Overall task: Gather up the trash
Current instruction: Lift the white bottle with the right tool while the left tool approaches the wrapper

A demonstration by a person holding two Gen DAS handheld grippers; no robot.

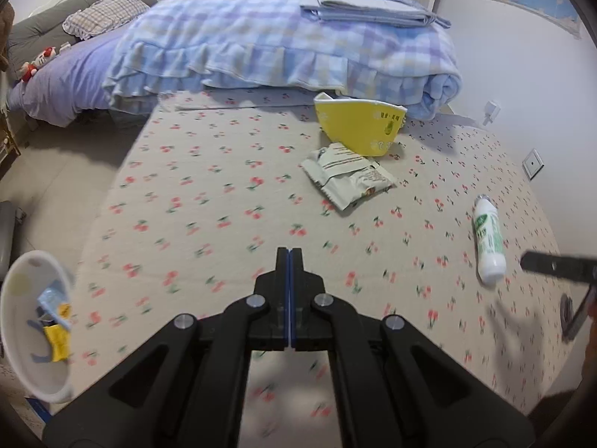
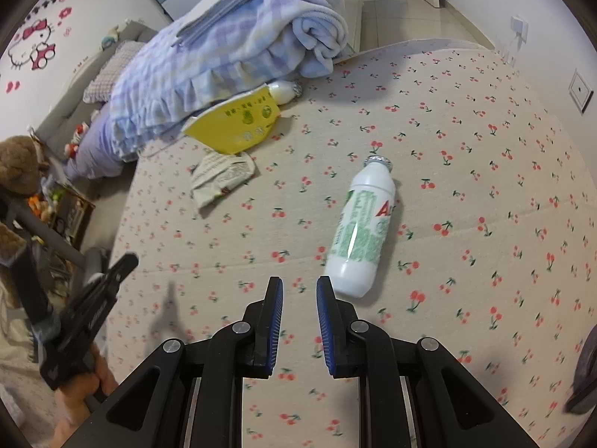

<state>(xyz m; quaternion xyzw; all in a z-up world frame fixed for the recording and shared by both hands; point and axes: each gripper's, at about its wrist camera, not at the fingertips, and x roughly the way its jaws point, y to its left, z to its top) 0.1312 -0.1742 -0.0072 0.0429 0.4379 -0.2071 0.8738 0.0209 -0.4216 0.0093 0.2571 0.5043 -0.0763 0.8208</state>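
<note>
On the flat cherry-print bed sheet point(image 1: 224, 186): white plastic bottle with a green label point(image 2: 360, 227), on its side, foil top away from the right gripper point(image 2: 298, 291), base just ahead and right of its parted fingers. Farther back and left, well apart from that bottle: crumpled printed paper wrapper point(image 1: 347, 177), touching the flattened yellow paper carton point(image 1: 358, 127) behind it. Behind the carton, against the rolled blue-checked fleece blanket point(image 1: 280, 44): small white plastic bottle point(image 2: 283, 91), partly hidden. On top of the blanket: stack of folded pale cloth point(image 1: 365, 3). Off the sheet's left edge, beside the left gripper point(image 1: 289, 261): round white plastic bin point(image 1: 22, 366) with scraps in it.
</note>
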